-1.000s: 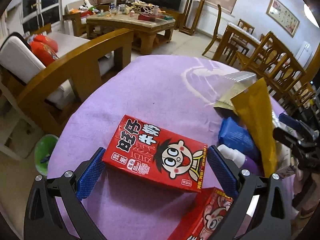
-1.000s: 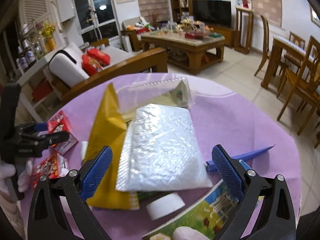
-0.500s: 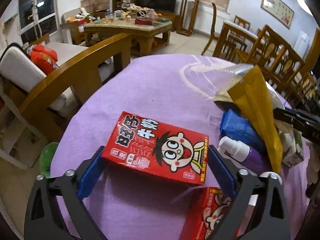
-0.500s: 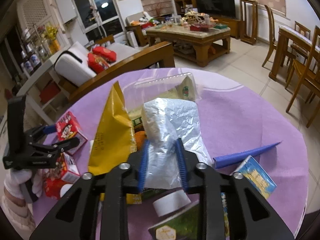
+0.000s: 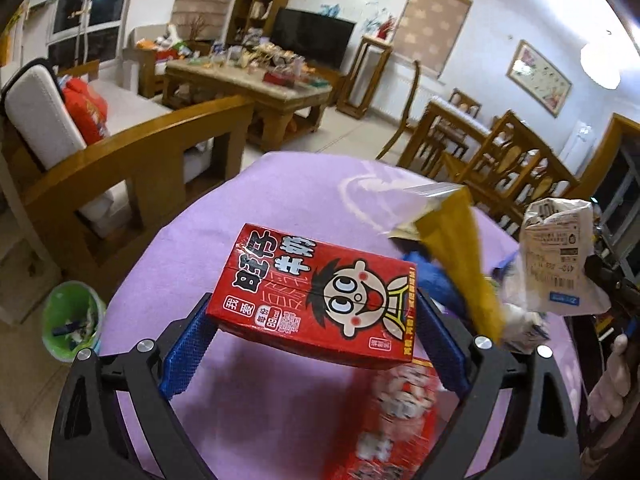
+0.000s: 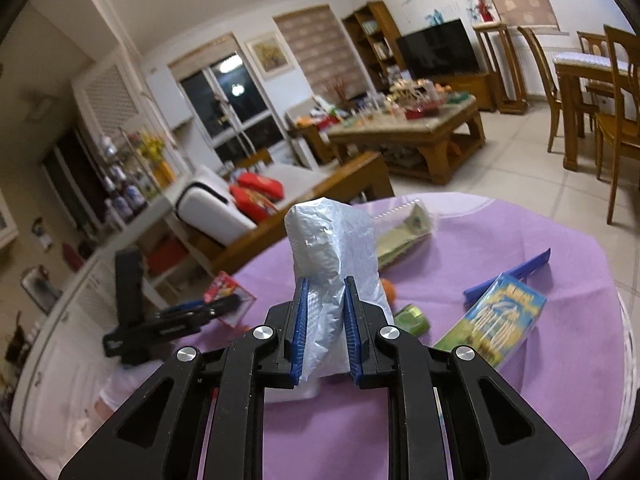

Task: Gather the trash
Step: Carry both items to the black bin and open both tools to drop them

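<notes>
While the right gripper [image 6: 324, 328], whose jaws have just been closing, is pinching the silver bag [image 6: 334, 248] above the purple table [image 6: 520, 380], the left gripper [image 5: 312, 332] is clamping the red carton [image 5: 316, 292] wide, leaving wrappers waiting and the green bin [image 5: 70, 326] unreached.

The red carton [image 5: 316, 294] carries large upside-down Chinese characters, 旺仔牛奶, beside a cartoon face, while the white bag's [image 5: 560, 256] shipping label shows print too small and blurred to read.
</notes>
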`<state>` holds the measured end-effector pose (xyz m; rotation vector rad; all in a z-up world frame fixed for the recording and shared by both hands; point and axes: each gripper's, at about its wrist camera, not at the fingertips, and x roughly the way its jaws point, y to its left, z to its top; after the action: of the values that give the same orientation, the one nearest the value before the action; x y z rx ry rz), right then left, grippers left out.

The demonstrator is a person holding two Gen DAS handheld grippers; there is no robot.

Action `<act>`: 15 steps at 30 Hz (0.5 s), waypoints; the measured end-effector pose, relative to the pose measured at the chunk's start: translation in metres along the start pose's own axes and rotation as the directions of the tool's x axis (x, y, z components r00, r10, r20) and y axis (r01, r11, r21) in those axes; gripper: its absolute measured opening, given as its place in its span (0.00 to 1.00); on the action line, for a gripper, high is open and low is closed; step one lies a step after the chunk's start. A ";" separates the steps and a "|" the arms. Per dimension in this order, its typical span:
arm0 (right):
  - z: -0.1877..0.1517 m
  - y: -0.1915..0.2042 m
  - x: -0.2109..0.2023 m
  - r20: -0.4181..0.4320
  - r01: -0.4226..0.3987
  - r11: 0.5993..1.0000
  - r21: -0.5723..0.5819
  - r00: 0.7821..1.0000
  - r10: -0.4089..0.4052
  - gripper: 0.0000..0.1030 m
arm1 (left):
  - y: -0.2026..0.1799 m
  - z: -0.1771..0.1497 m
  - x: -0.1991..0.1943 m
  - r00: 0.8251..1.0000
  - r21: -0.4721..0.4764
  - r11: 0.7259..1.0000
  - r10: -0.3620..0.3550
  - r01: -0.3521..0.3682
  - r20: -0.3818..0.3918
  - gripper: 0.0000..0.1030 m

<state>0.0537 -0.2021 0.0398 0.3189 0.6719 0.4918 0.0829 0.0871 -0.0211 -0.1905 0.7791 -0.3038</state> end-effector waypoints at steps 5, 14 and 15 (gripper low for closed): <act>-0.022 0.015 -0.034 0.068 0.003 1.000 0.023 0.998 -0.005 0.17 | -0.033 -0.003 -0.028 0.995 0.048 0.996 -0.078 0.075 0.066 0.90; -0.056 -0.035 -0.128 0.215 0.103 0.980 0.168 0.967 -0.138 0.17 | -0.134 -0.022 -0.026 0.966 0.177 0.953 -0.255 0.244 0.036 0.90; -0.061 -0.042 -0.140 0.227 0.111 0.978 0.179 0.962 -0.151 0.17 | -0.152 -0.025 -0.023 0.961 0.200 0.943 -0.276 0.266 0.024 0.90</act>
<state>-0.0672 -0.3037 0.0478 0.4783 0.4951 0.2650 0.0195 -0.0495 0.0186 -0.1198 0.6665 -0.6323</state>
